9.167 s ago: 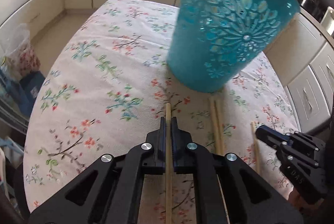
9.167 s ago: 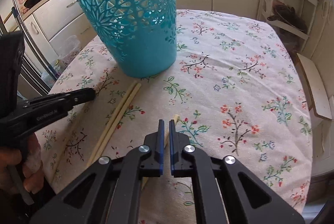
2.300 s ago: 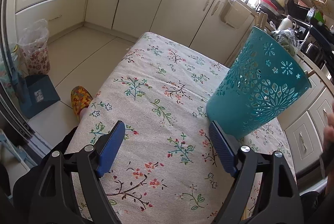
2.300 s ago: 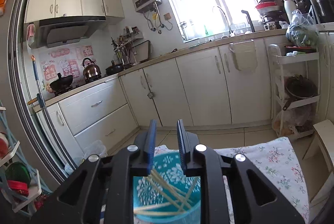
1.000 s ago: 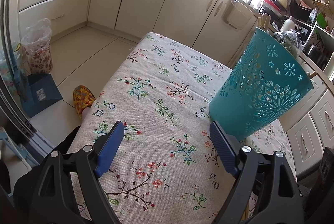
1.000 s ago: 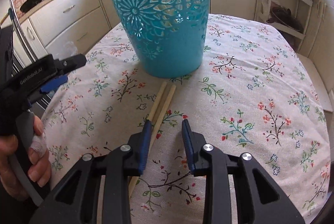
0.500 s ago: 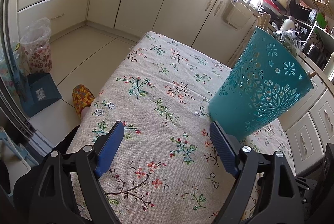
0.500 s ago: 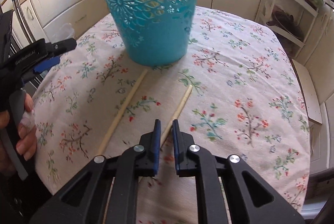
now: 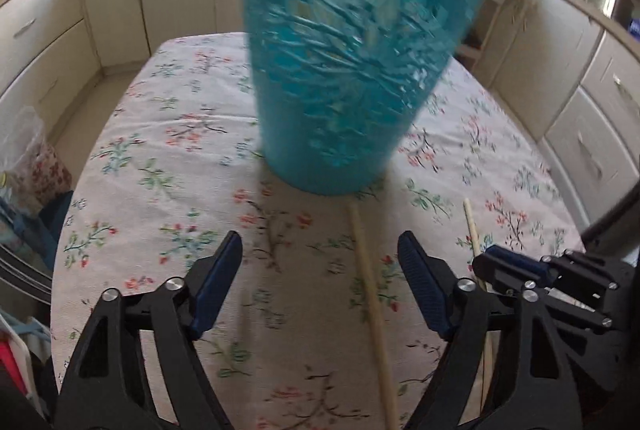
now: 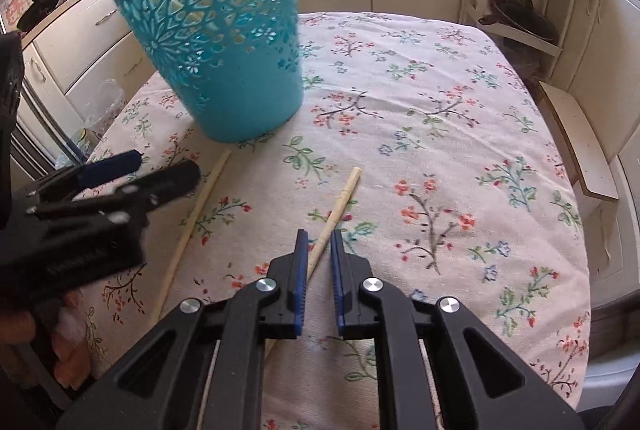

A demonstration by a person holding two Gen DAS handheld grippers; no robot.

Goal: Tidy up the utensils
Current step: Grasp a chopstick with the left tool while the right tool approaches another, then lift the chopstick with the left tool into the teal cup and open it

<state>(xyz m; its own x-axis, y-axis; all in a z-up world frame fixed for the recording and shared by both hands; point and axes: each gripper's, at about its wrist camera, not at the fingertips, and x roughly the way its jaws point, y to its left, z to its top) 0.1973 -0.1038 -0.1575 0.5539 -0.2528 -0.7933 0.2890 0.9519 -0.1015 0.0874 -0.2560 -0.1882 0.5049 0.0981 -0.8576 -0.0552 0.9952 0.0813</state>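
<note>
**Two chopsticks left on the table**

Your right gripper (image 10: 318, 250) is only a little bit open. One chopstick (image 10: 338, 205) runs up between its blue pads, but there is a small gap on each side, so it is not squeezed yet. I think you put the gripper there so you can pinch the stick and lift it.

Your left gripper (image 9: 320, 262) is wide open and holds nothing. It hangs low over the other chopstick (image 9: 370, 294), which lies flat on the cloth nearer the right pad. That looks like getting ready to grab this one too.

Both sticks lie on the flowery tablecloth (image 10: 460, 117) with their far ends pointing at the blue basket (image 10: 216, 41). The left stick's end is just beside the foot of the basket. The right one stops a bit short. The basket stands upright on the table. It has flower-shaped holes, and you can see pale sticks through them, so I think that is where the chopsticks go.

I cannot read any words on the grippers or the basket here. The basket is blurry in the left view.
</note>
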